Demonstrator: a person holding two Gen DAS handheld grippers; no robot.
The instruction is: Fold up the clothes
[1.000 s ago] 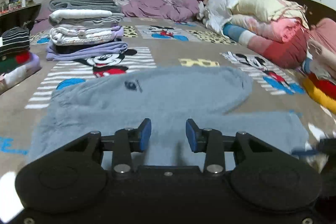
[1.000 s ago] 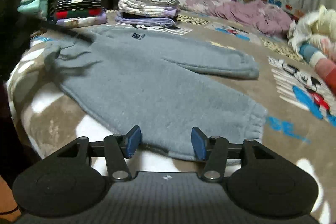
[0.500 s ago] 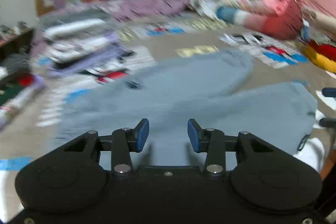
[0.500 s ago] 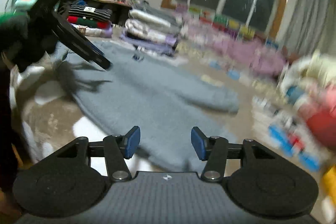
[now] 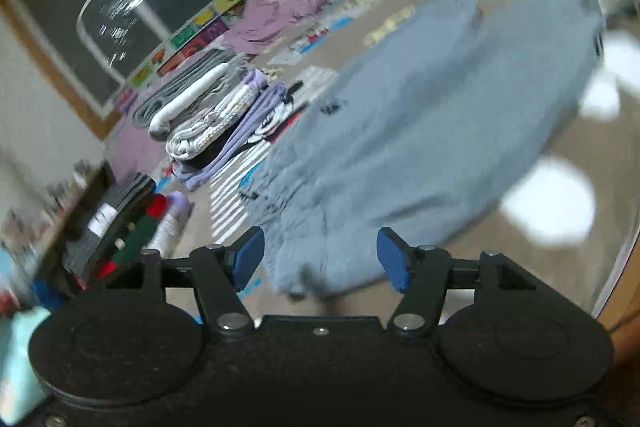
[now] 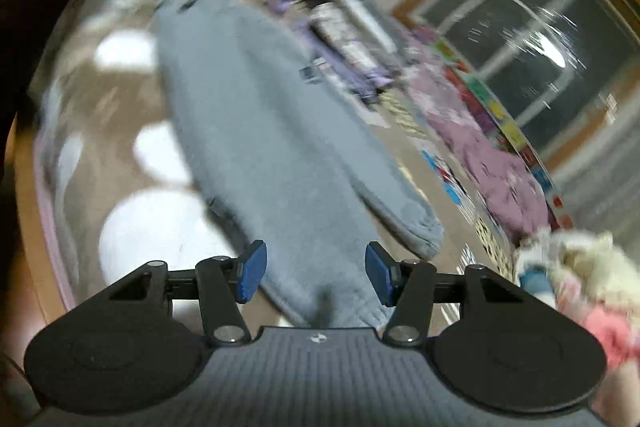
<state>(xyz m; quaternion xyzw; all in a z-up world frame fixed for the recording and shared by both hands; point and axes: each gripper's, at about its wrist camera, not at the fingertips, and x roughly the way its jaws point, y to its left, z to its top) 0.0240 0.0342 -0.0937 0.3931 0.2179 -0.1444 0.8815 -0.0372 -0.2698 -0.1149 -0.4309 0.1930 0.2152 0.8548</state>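
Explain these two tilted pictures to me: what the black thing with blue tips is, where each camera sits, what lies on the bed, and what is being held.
No robot here: a person holds a two-finger gripper in each hand, with a camera on each looking along its fingers. One picture comes from the left gripper, the other from the right gripper. The blue tips are the finger pads. Both grippers are open and hold nothing. On the bed, with its cartoon cover, grey sweatpants lie spread flat. Beside them stands a stack of folded clothes. Both views are tilted and blurred, so finer detail is unclear.
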